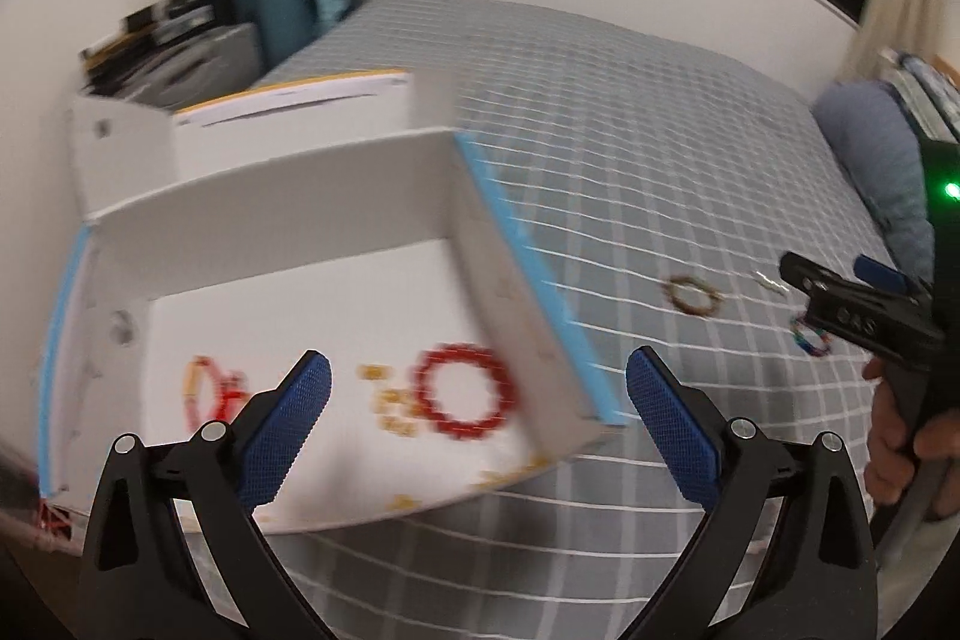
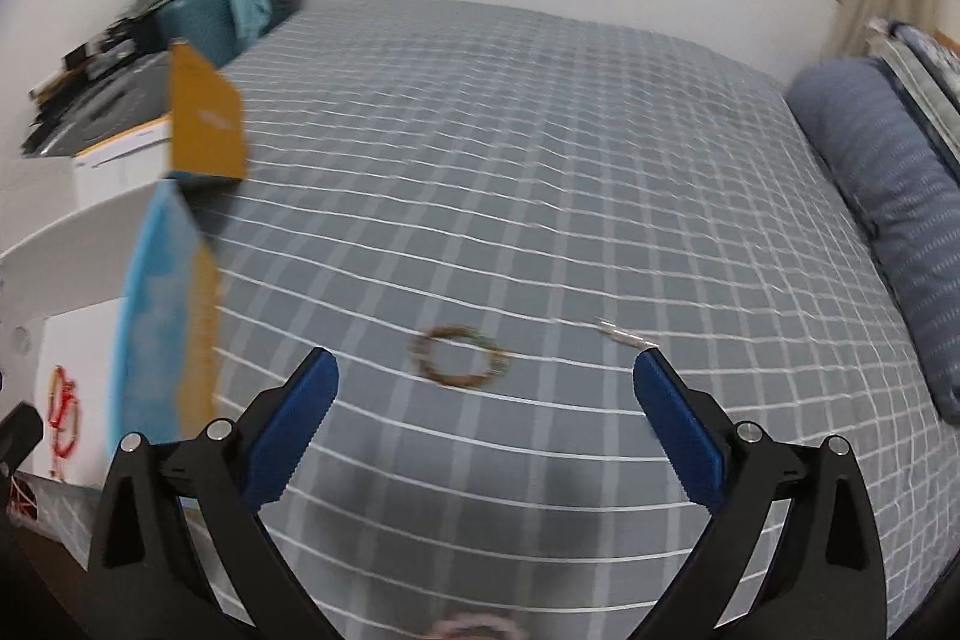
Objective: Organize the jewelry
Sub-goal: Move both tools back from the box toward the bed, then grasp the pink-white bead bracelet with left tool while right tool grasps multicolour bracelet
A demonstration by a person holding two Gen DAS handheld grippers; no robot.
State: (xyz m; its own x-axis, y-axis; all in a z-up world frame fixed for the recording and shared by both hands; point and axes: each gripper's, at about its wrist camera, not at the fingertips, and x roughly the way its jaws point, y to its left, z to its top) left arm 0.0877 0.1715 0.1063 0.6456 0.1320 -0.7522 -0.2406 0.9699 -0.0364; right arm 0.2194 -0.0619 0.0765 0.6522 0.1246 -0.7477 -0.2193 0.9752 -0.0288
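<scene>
An open white box point(image 1: 288, 196) with blue edges lies on the bed. Inside it are a red bead bracelet point(image 1: 463, 389), a red and yellow bracelet point(image 1: 207, 391) and small yellow beads point(image 1: 390, 403). My left gripper point(image 1: 478, 409) is open and empty over the box's front right corner. A brown bead bracelet point(image 1: 693, 295) point(image 2: 461, 355) and a small silver pin point(image 2: 624, 334) lie on the bedspread. A multicolour bracelet point(image 1: 811, 337) lies under the right gripper seen in the left wrist view point(image 1: 840, 304). My right gripper point(image 2: 486, 409) is open and empty above the brown bracelet. A pink bracelet point(image 2: 474, 627) shows at the bottom edge.
The grey checked bedspread point(image 2: 540, 160) fills the scene. A blue pillow point(image 2: 888, 196) lies at the right. The box's orange flap point(image 2: 204, 124) stands up at the left. A cluttered blue suitcase point(image 1: 282, 4) stands past the bed's far left corner.
</scene>
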